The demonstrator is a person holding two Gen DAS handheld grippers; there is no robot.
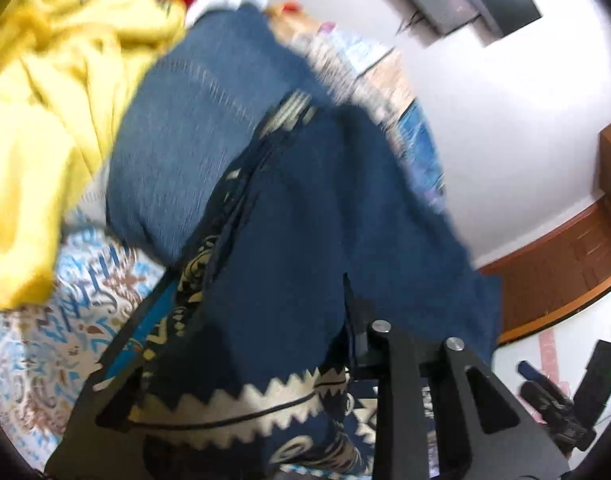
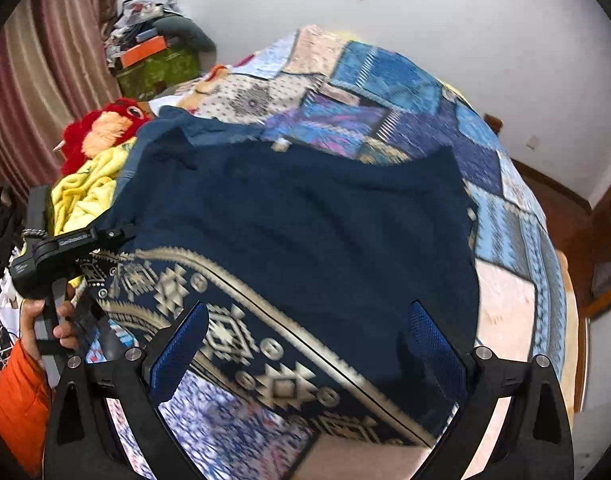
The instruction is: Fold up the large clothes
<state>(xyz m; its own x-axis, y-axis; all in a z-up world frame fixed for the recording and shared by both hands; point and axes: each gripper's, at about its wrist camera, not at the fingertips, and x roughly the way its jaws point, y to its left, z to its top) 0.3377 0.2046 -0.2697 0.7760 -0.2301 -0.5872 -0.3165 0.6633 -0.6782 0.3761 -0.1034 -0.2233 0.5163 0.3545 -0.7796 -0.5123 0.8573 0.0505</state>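
Navy cloth with a cream patterned border — the garment — is lying spread over the patchwork bed. At nine o'clock the left gripper is pinching its edge, cloth bunching between the fingers. At six o'clock the right gripper is hovering spread wide above the border. Yellow clothing is sitting at ten o'clock.

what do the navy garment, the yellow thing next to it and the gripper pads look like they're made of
Navy garment: soft, matte woven fabric, likely cotton; it drapes in folds, with a cream geometric border, printed or woven.
Yellow cloth: thicker, fleecy-looking fabric, possibly terry or fleece; rumpled into rounded folds.
Right gripper pads: blue, finely textured, probably rubber or moulded plastic, on black rigid fingers.
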